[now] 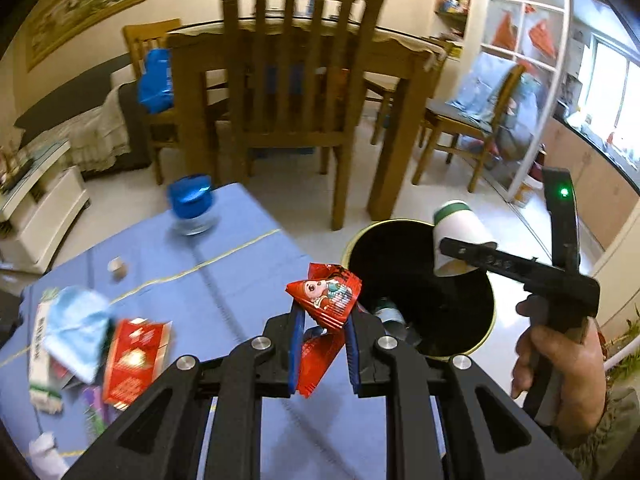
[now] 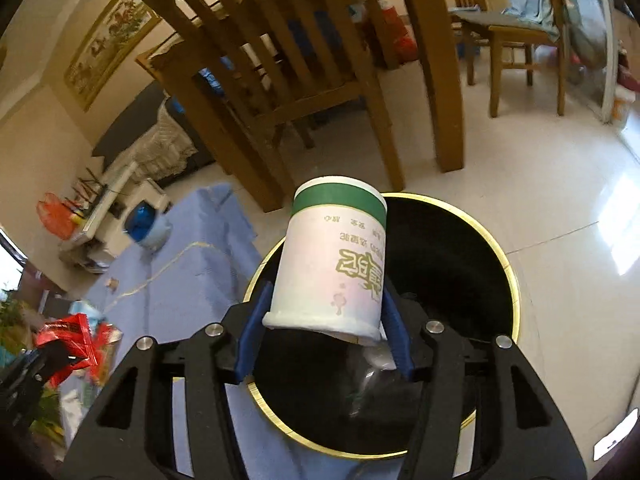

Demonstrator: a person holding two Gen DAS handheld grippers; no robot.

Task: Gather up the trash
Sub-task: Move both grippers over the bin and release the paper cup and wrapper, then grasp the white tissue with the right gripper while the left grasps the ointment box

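R gripper [image 2: 326, 344] is pinching the paper cup [image 2: 334, 264] over the bin [image 2: 510, 276] at its 10 o'clock rim, L gripper [image 1: 322, 344] is clamping a red wrapper [image 1: 326, 294] w/ worktop [image 1: 224, 248] below, so either could be dropping outside if let go early.

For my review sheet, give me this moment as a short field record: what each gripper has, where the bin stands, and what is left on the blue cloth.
left gripper: shut on a crumpled red snack wrapper, near the bin's rim
right gripper: shut on a white paper cup with a green band, upside down above the bin's mouth
bin: round black bin with a gold rim, on the pale tiled floor beside the table
bin contents: some trash inside, unclear
left on blue tablecloth: red carton, light blue crumpled paper, blue-lidded glass jar
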